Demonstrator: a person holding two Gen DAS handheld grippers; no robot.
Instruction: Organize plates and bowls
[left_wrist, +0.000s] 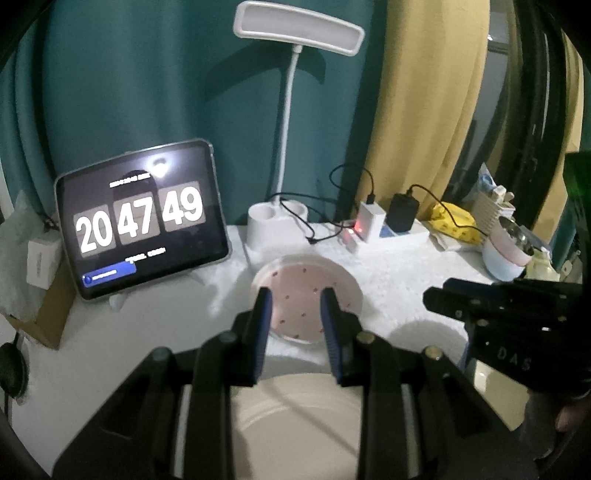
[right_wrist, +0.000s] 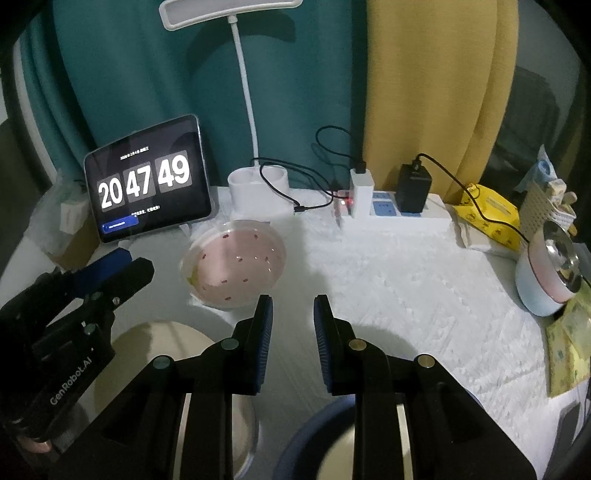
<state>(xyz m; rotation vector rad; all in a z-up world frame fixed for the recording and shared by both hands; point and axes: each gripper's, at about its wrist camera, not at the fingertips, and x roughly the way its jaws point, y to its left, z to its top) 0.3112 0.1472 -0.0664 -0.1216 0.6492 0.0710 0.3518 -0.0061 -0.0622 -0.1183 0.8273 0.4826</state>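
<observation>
A pink plate with small red dots (left_wrist: 306, 295) (right_wrist: 236, 264) lies on the white table in front of both grippers. A cream plate (left_wrist: 295, 424) (right_wrist: 162, 347) lies nearer, under my left gripper. A blue-rimmed bowl (right_wrist: 314, 435) sits under my right gripper at the front edge. My left gripper (left_wrist: 295, 317) is open and empty, above the cream plate; it also shows in the right wrist view (right_wrist: 125, 262). My right gripper (right_wrist: 293, 321) is open and empty; it also shows in the left wrist view (left_wrist: 436, 295).
A tablet showing a clock (left_wrist: 142, 218) (right_wrist: 147, 181) leans at the back left. A white desk lamp (left_wrist: 277, 221) (right_wrist: 258, 188), a power strip with chargers and cables (right_wrist: 391, 206), a yellow packet (right_wrist: 487, 214) and a pale pot (right_wrist: 546, 273) stand along the back and right.
</observation>
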